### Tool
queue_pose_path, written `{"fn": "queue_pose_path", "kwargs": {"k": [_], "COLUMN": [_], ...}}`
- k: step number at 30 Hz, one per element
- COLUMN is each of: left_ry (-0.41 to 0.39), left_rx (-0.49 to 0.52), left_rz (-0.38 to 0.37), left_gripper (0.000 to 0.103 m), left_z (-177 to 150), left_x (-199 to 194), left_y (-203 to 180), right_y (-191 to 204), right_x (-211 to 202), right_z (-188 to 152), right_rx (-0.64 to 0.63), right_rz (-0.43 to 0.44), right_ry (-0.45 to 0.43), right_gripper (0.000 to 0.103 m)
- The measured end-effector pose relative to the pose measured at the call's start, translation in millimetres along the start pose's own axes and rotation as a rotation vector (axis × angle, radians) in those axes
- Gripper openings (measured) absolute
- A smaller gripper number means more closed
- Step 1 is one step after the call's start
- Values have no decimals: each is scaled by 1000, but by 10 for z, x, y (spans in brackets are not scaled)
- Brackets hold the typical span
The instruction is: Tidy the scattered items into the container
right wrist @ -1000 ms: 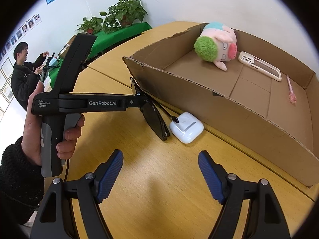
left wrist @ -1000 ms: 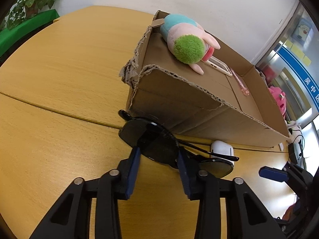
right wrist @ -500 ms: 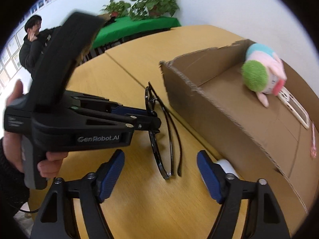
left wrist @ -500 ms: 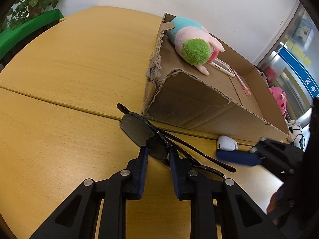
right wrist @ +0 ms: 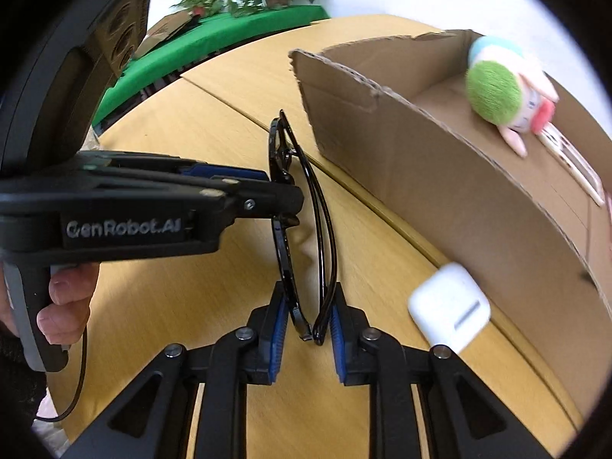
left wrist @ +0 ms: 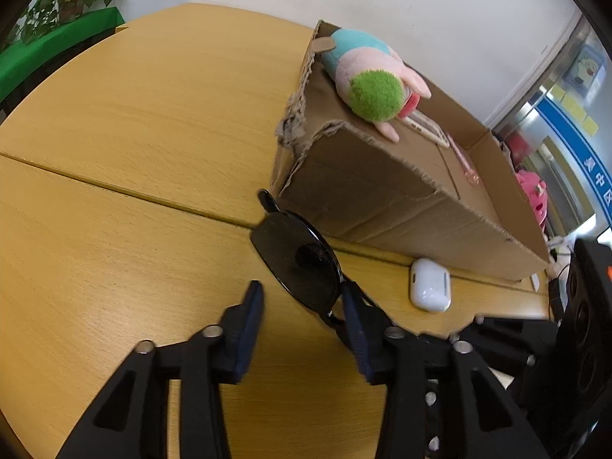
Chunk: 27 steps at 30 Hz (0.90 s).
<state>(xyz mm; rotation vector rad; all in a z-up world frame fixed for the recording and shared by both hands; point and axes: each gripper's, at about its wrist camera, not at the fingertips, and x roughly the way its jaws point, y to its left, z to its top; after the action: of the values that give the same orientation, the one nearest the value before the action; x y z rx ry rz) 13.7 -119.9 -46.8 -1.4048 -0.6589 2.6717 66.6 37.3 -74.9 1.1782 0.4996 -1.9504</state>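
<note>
Handover of sunglasses [right wrist: 302, 229] under way, just off the near outer wall of the cardboard box [right wrist: 440, 176], above the table [left wrist: 134, 134]. Right gripper [right wrist: 306, 329] just closing, pads clamped on folded frame end. Left gripper [left wrist: 302, 325] just opening, fingers apart, one still touching a lens. Next, by judgement: clear left, lift over wall, release inside. Earbud case [right wrist: 449, 310] still outside the box.

Phone [right wrist: 570, 160] perhaps half under plush [right wrist: 508, 88]

Black sunglasses [right wrist: 302, 252]; white earbud case [right wrist: 449, 308]; brown box [right wrist: 440, 176]; green-pink plush [right wrist: 505, 95].
</note>
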Motion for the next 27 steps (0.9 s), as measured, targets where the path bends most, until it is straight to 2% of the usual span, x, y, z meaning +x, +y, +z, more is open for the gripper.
{"fn": "queue_pose_path", "kwargs": {"k": [4,6,8,10,12,18,27], "left_ry": [-41,-33,2,35,56,29,-93], "left_rx": [-21,6,31,36,48,102,233], "left_rz": [-51,-37,-15,-8,13,30,30], "left_gripper": [74,74,70,39,28,24,22], "left_z": [51,74,79,54,22,-3,299], "left_x": [-137,-126,-54,11,61,-95,-586], "left_y": [-106,-201,-295,-347,-407,-680,-1328], "right_y": [47,63,86,94,83,101,-53], "right_x": [-82,-124,-158,-190,-231,-326,-903], "right_z": [-161,-233,-300,-352,-403,-488,-452], "right_rx": [10,18,24,31,40,70,94], "right_rz": [-50,-63,-76,-83,-94,-117,-181], "right_ry": [-26,-40,-55,-64,-69,-104,-270], "right_gripper": [18,18,18,18,18,18,18]}}
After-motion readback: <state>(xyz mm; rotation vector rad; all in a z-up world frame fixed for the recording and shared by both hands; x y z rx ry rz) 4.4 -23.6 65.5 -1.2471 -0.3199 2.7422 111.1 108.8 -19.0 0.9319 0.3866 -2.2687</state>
